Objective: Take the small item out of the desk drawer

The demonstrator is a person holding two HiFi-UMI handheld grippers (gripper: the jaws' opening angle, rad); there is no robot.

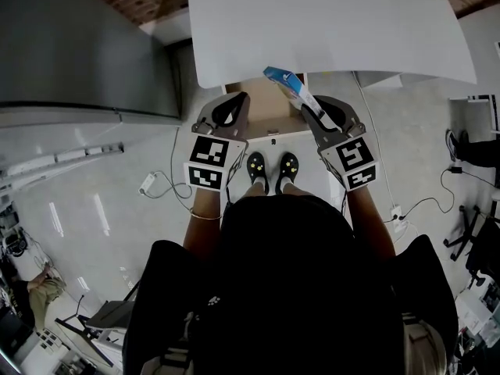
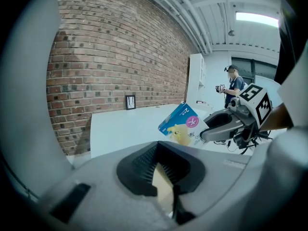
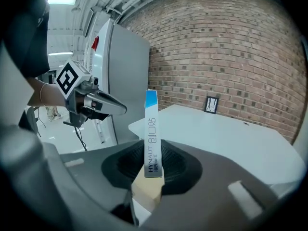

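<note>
In the head view my right gripper [image 1: 312, 109] is shut on a small blue-and-white box [image 1: 287, 86], which it holds up in front of the white desk [image 1: 328, 30] and above the open drawer [image 1: 266, 104] with its tan inside. The right gripper view shows the box [image 3: 151, 134] edge-on between the jaws of the right gripper [image 3: 151, 173]. My left gripper [image 1: 233, 106] hangs beside it at the drawer's left, shut and empty. The left gripper view shows the left gripper [image 2: 163, 184] with its jaws together, and the box [image 2: 180, 124] in the right gripper [image 2: 226, 124].
A grey cabinet [image 1: 78, 45] stands left of the desk. A small picture frame [image 3: 210, 105] leans on the brick wall at the desk's back. My feet [image 1: 272, 170] are below the drawer. Cables [image 1: 164, 182] lie on the floor. A person [image 2: 234, 88] stands far off.
</note>
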